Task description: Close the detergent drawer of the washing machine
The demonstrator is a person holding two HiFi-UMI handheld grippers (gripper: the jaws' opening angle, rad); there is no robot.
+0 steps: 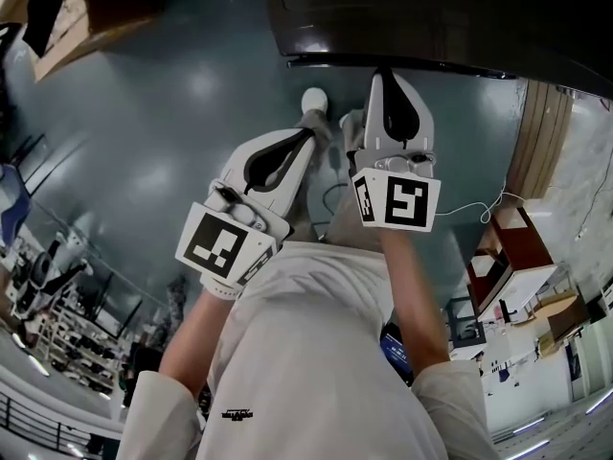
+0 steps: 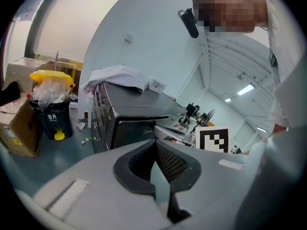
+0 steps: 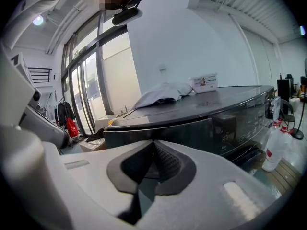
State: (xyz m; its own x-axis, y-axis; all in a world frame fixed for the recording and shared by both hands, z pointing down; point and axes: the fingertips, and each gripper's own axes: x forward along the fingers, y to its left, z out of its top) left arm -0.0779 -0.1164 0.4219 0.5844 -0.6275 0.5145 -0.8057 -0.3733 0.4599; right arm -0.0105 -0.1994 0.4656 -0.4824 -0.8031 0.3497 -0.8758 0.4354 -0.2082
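The dark washing machine (image 1: 412, 17) fills the top of the head view. Its detergent drawer (image 3: 158, 128) appears to stick out from the front panel, and it also shows as a dark panel (image 2: 136, 131) in the left gripper view. My left gripper (image 1: 308, 130) and right gripper (image 1: 383, 77) are held side by side in front of the machine, short of the drawer. Both are shut on nothing, the left one's (image 2: 156, 143) pads meeting at the tip, as do the right one's (image 3: 153, 143).
A white cloth (image 3: 160, 92) and a small box (image 3: 204, 82) lie on the machine's top. A bin with a yellow lid (image 2: 50, 104) and a cardboard box (image 2: 17, 128) stand to its left. A clear bottle (image 3: 273, 147) stands on the floor at the right.
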